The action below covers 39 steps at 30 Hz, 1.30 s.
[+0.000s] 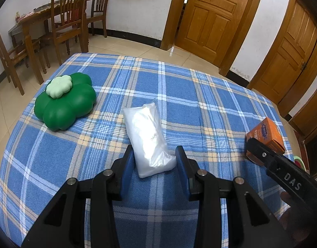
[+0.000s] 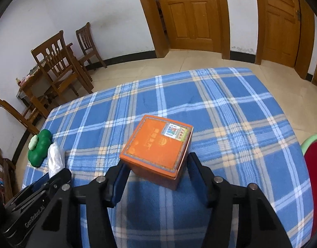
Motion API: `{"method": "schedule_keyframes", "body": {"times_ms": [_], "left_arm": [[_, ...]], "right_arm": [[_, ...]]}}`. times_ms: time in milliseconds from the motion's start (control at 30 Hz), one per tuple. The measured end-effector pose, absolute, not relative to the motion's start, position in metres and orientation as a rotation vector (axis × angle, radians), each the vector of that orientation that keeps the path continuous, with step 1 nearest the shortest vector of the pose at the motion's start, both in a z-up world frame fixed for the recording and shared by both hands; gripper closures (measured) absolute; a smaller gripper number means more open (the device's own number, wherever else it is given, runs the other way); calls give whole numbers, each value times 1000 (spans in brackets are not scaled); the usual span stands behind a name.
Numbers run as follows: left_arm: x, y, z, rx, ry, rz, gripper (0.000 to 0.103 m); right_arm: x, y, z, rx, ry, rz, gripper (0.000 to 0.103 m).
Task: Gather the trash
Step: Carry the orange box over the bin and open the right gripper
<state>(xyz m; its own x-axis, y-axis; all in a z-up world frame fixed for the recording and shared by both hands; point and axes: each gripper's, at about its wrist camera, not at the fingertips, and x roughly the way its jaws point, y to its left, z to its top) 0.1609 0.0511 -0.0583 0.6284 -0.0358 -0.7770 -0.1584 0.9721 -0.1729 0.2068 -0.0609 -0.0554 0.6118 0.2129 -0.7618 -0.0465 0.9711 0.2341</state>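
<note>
Right gripper (image 2: 156, 170) straddles the orange box (image 2: 158, 150) near the table's (image 2: 241, 107) right edge; jaws at its two sides, contact unclear. Left gripper (image 1: 155, 159), jaws apart, brackets the clear plastic bag (image 1: 148, 136), whose long axis runs away toward the far edge.

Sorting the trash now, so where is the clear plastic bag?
In the left wrist view, the clear plastic bag lies on the blue plaid cloth, right of the green clover-shaped container, between the left gripper's fingers.
</note>
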Motion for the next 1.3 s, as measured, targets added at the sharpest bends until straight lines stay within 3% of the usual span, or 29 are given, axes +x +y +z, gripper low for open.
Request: {"method": "schedule_keyframes", "body": {"times_ms": [567, 1300], "left_arm": [[156, 32, -51, -210, 873, 30, 63], [124, -25, -18, -159, 866, -119, 64]], "right_arm": [[150, -110, -33, 210, 873, 117, 52], [81, -208, -18, 355, 796, -59, 52]]}}
